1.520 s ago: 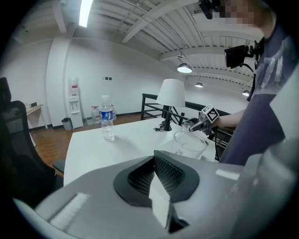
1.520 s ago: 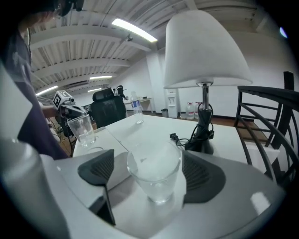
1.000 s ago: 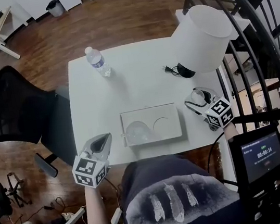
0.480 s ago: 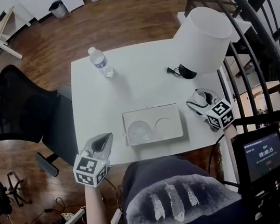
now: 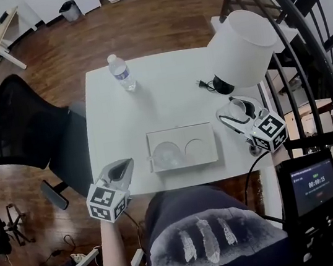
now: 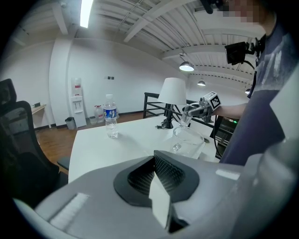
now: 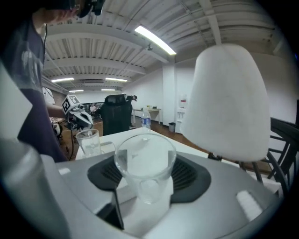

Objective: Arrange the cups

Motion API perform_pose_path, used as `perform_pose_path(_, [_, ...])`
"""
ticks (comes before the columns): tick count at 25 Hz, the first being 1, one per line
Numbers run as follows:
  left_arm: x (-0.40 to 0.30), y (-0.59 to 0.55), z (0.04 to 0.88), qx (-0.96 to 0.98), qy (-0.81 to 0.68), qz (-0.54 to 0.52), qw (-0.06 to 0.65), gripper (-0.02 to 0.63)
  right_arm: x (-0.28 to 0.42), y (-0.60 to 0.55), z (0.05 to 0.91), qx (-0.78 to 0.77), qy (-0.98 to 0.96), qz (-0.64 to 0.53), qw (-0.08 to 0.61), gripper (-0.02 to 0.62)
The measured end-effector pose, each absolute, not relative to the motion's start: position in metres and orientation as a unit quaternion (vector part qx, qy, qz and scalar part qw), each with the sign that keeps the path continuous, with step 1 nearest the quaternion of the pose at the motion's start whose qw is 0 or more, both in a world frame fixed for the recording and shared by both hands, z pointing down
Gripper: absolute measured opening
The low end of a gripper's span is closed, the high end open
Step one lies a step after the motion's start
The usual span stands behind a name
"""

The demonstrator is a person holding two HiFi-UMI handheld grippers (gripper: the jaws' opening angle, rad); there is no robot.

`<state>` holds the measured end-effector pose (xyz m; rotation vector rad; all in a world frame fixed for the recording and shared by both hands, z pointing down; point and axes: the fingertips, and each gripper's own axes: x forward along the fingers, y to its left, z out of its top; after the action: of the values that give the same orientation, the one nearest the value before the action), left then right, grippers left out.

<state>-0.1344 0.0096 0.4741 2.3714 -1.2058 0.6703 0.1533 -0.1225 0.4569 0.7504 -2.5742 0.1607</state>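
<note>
One clear cup (image 7: 145, 163), faint from above, sits clamped in the right gripper (image 5: 235, 109); left gripper (image 5: 122, 166) closed, empty.

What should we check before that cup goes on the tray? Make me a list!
1. Grip: the right gripper clamps the held cup: ok.
2. Is the held cup upright: ok.
3. Is the right slot of the tray free: ok.
4. Does the other cup sit in its left slot: ok.
5. Is the left gripper shut, empty, off the tray: ok.
6. Room beside the lamp: cannot tell.
</note>
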Motion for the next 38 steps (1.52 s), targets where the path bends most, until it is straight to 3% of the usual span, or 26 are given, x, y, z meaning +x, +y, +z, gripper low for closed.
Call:
perform_pose_path(9, [-0.140,0.009,0.481,0.850,-0.432,0.228,0.199,0.015,0.106,-0.108,0.402,0.197,-0.960,0.043,0.195,0.290])
perform_pose_path(17, [-0.144,0.010,0.483,0.848,-0.433,0.225,0.205,0.015,0.076,-0.080,0.386,0.116,-0.965,0.032,0.231,0.290])
perform_pose_path(30, [-0.141,0.006,0.489,0.851,-0.421,0.232,0.209,0.015,0.051,-0.037,0.430,0.039,-0.967,0.059,0.246,0.290])
perform_pose_path(38, [-0.138,0.007,0.491,0.852,-0.416,0.235,0.213,0.015,0.043,-0.018,0.455,0.007,-0.956,0.042,0.291,0.290])
